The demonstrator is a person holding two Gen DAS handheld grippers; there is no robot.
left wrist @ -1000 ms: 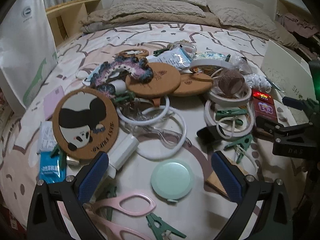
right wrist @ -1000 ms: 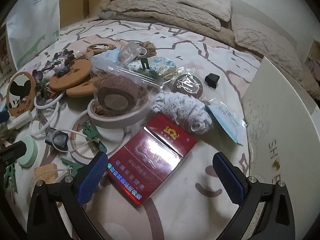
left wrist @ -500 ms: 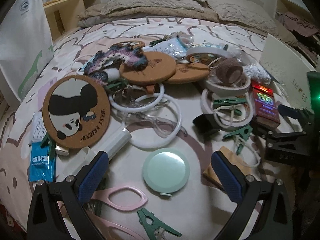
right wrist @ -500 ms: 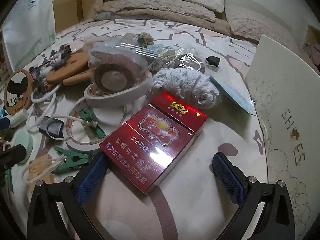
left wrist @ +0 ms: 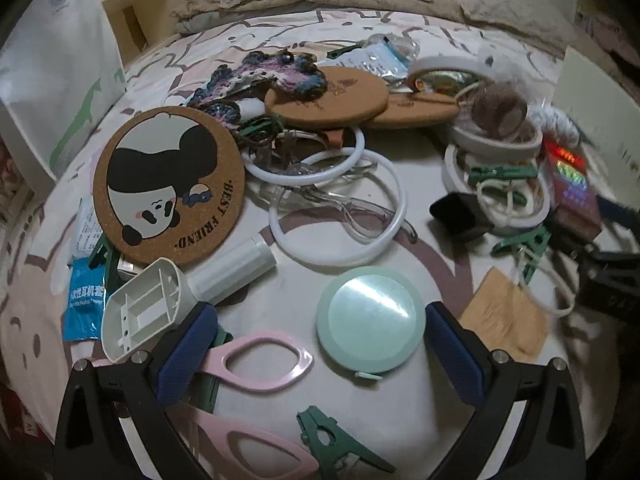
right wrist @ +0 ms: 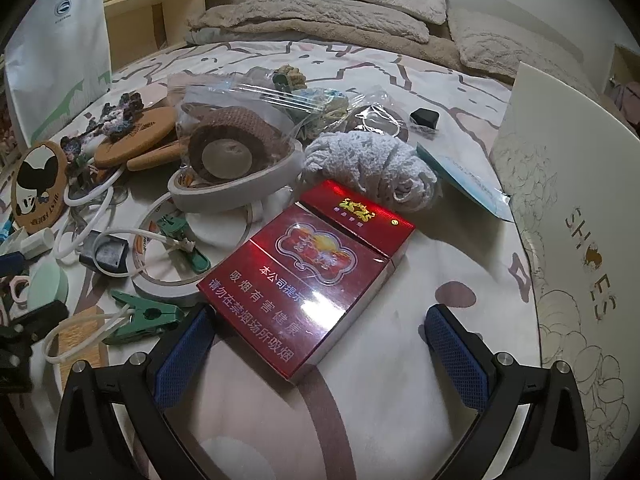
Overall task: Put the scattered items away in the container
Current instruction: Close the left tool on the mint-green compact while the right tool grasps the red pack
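The red cigarette pack lies flat on the bed cover, toward the side of the bed where the white shoe box stands. Its long axis runs diagonally, from its near left corner up and away to the right, so it sits skewed to my right gripper. The right gripper's blue pads are spread wide with nothing between them; the pack's near corner sits just at the left pad, and most of the pack lies ahead between the two.

I judge the right gripper is the one to take it. The shoe box, presumably the container, is on that side too.

My left gripper is also spread and empty, low over a mint round compact, with pink scissors handles beside its left pad.

Compared with half a second ago, the pack fills more of the right view and the compact sits nearer the left pads: both grippers have closed in.
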